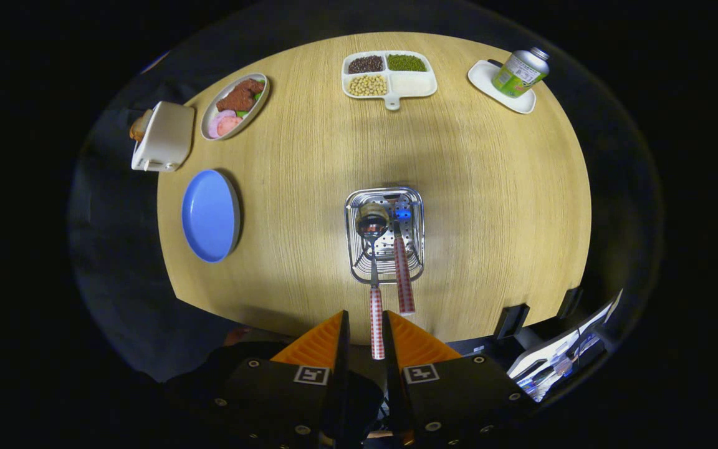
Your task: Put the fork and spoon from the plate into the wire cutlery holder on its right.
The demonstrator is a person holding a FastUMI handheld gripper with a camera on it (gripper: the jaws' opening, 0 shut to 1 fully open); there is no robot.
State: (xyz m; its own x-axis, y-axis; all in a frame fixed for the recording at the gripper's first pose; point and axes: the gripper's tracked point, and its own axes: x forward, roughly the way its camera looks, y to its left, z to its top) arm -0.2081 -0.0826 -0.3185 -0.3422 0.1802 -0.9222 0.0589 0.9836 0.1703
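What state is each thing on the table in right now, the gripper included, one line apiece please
gripper: shut on the spoon's handle
spoon: held upright, bowl down inside the holder
fork: already standing in the holder, leaning on its near rim
wire cutlery holder: upright on the table, holding both utensils
blue plate: empty
divided tray: three sections filled, one empty
can: tipped over on a white dish
toaster: bread in its slot

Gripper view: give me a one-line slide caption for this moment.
Gripper holds the spoon by its handle, bowl lowered into the wire cutlery holder beside the fork; blue plate sits bare.
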